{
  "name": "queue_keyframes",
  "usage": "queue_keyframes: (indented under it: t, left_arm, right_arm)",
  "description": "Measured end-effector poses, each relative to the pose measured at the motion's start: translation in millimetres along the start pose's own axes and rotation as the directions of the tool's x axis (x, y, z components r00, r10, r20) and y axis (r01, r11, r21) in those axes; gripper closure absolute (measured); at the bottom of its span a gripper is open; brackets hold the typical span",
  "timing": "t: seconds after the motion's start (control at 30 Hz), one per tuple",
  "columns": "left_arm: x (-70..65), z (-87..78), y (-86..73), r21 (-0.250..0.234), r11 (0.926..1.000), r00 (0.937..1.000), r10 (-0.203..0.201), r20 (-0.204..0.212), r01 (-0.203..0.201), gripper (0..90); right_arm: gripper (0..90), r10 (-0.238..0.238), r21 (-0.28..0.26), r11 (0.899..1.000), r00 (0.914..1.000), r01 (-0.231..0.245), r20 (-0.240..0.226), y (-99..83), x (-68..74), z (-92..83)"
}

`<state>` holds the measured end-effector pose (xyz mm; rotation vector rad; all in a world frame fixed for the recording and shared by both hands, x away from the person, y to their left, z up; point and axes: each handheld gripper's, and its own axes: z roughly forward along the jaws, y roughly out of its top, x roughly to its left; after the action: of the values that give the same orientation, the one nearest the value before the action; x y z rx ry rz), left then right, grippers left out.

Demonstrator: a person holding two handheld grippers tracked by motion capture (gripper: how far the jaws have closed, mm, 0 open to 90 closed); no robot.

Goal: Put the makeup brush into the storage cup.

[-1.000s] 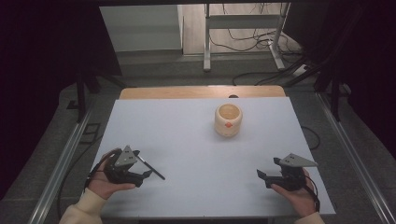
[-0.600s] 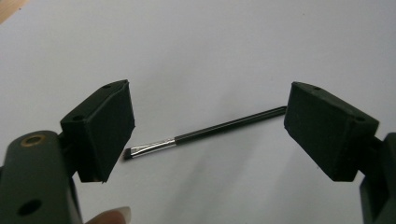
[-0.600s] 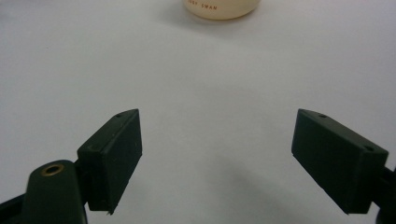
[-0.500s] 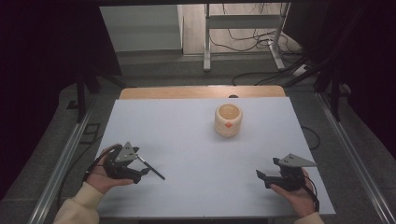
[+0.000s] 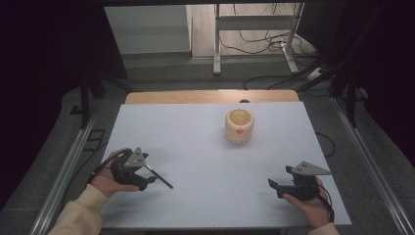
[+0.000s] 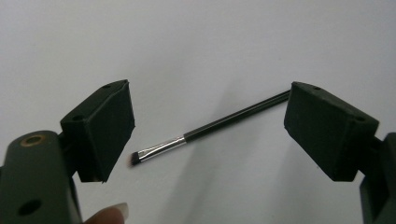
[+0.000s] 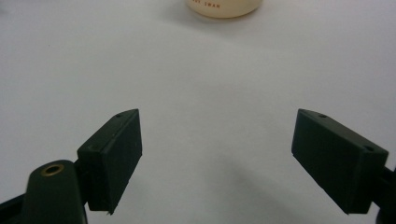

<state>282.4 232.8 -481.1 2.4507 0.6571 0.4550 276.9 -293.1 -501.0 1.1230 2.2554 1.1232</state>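
High view: cream jar (image 5: 239, 126) sits toward the far side of the desk (image 5: 195, 147). Thin brush (image 5: 157, 176) lies well nearer than the jar, to its left, at the left gripper (image 5: 147, 178). Right gripper (image 5: 274, 186) is near-right of the jar, idle.

Left gripper view: jaws apart, brush (image 6: 205, 128) lies between them on the desk, not clamped. Handle end is hidden behind one jaw.

Right gripper view: jaws apart, empty; jar (image 7: 224, 7) is cut off by the top edge.

Pickup not yet done, I'd say.
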Motion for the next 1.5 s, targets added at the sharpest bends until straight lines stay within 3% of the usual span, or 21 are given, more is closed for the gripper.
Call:
queue_keyframes:
  t: [0.43,0.57,0.73,0.8,0.87,0.97,1.0,1.03,1.07,1.23,1.27,1.5]
  left_arm:
    - [12.6,10.3,2.9,0.069,0.9936,0.9952,0.086,0.047,-0.089,16.4]
    - [15.8,15.9,2.7,0.086,0.9873,0.9889,0.128,0.076,-0.134,16.3]
    - [19.5,22.2,2.4,0.106,0.9822,0.9853,0.146,0.089,-0.155,16.3]
    - [22.6,25.9,2.6,0.136,0.9751,0.9815,0.162,0.102,-0.175,16.5]
    - [23.2,27.0,2.6,0.139,0.9728,0.9793,0.171,0.109,-0.185,16.6]
    - [24.0,30.4,2.7,0.14,0.9665,0.9714,0.197,0.133,-0.215,16.6]
    - [24.3,32.6,2.6,0.135,0.9614,0.9643,0.22,0.147,-0.24,16.5]
    - [24.3,32.6,2.6,0.135,0.9614,0.9643,0.22,0.147,-0.24,16.5]
    - [25.0,35.0,2.5,0.134,0.9552,0.9564,0.242,0.164,-0.264,16.5]
    - [25.6,41.0,1.4,0.137,0.9395,0.9369,0.283,0.205,-0.314,17.1]
    - [25.6,41.0,1.4,0.137,0.9395,0.9369,0.283,0.205,-0.314,17.2]
    - [28.8,49.3,1.5,0.144,0.9296,0.9205,0.297,0.254,-0.339,22.0]
  right_arm:
    - [16.5,0.002,0.001,1.0,1.0,-0.002,-0.001,0.3,0.8,0.5]
    - [16.5,0.002,0.003,1.0,1.0,-0.002,-0.001,0.2,0.4,1.5]
    - [16.5,0.004,0.001,1.0,1.0,-0.004,0.0,0.3,0.5,1.1]
    - [16.5,0.004,0.001,1.0,1.0,-0.004,0.001,0.3,0.7,0.8]
    - [16.5,0.005,0.001,1.0,1.0,-0.005,0.001,0.4,0.7,0.7]
    - [16.5,0.005,0.002,1.0,1.0,-0.005,0.001,0.3,0.5,0.9]
    - [16.5,0.004,0.003,1.0,1.0,-0.004,0.002,0.2,0.2,1.0]
    - [16.5,0.004,0.003,1.0,1.0,-0.004,0.002,0.2,0.2,1.0]
    - [16.5,0.004,0.003,1.0,1.0,-0.004,0.002,0.2,0.2,0.9]
    - [16.5,0.003,0.002,1.0,1.0,-0.003,0.002,0.2,0.6,0.4]
    - [16.5,0.003,0.002,1.0,1.0,-0.003,0.002,0.2,0.6,0.4]
    - [16.6,0.003,0.003,1.0,1.0,-0.003,0.002,0.2,0.5,0.8]
